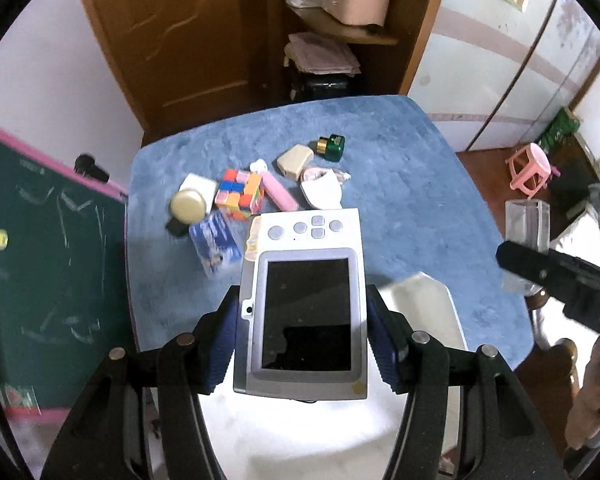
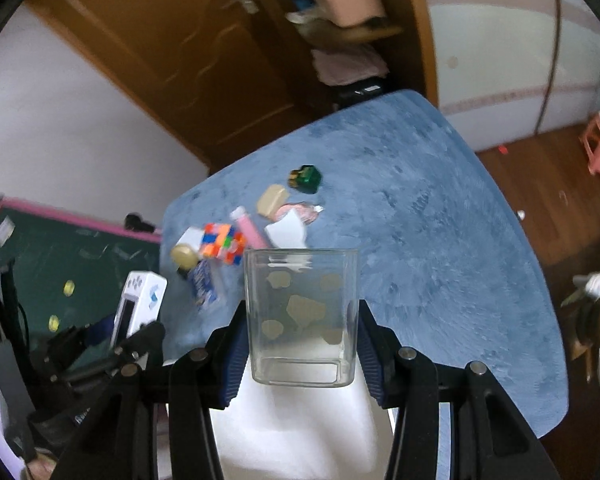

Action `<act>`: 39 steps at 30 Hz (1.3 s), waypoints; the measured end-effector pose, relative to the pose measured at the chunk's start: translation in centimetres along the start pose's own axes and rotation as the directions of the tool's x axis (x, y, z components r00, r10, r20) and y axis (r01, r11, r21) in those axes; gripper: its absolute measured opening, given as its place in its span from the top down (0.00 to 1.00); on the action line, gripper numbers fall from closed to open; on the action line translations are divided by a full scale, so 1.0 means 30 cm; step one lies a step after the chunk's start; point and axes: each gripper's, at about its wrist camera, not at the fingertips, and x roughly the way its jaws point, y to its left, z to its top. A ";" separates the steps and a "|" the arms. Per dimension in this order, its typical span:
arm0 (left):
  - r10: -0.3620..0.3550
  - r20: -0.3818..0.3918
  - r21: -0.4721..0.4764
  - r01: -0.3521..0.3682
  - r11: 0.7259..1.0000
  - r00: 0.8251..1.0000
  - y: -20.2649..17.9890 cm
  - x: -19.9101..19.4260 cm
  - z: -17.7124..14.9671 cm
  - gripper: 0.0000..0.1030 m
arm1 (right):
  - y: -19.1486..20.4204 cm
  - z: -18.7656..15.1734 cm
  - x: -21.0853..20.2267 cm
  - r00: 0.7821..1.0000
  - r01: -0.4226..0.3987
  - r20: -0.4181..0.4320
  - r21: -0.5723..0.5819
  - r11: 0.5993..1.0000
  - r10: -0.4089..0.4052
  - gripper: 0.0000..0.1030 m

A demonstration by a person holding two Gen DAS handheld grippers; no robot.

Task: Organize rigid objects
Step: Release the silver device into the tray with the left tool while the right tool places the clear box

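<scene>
My left gripper (image 1: 302, 336) is shut on a white handheld game console (image 1: 304, 304), held above the near part of the blue table (image 1: 412, 200). It also shows in the right wrist view (image 2: 138, 308). My right gripper (image 2: 300, 332) is shut on a clear square glass (image 2: 300, 316) with tan patches; it shows in the left wrist view (image 1: 526, 252) at the right. On the table lie a Rubik's cube (image 1: 240, 194), a pink tube (image 1: 278, 190), a green bottle (image 1: 332, 146), a beige case (image 1: 295, 160) and a gold-capped bottle (image 1: 187, 208).
A white tray or box (image 1: 424, 312) lies under the grippers at the table's near edge. A blue card pack (image 1: 216, 246) and a white holder (image 1: 322, 190) lie on the table. A chalkboard (image 1: 40, 260) stands left, a pink stool (image 1: 530, 172) right.
</scene>
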 end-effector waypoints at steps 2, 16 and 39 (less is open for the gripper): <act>0.001 -0.013 -0.025 -0.002 1.000 1.000 -0.008 -0.018 -0.040 0.40 | 0.011 -0.037 -0.035 1.000 -0.009 0.003 -0.045 0.999 0.009 0.52; 0.073 -0.208 -0.178 -0.111 0.978 0.976 -0.030 0.106 -0.337 0.40 | 0.010 -0.327 0.067 0.987 -0.013 -0.157 -0.258 0.966 -0.029 0.52; 0.099 -0.351 -0.190 -0.175 0.966 0.931 -0.036 0.377 -0.460 0.15 | -0.008 -0.548 0.375 0.927 0.176 -0.219 -0.459 0.871 -0.303 0.39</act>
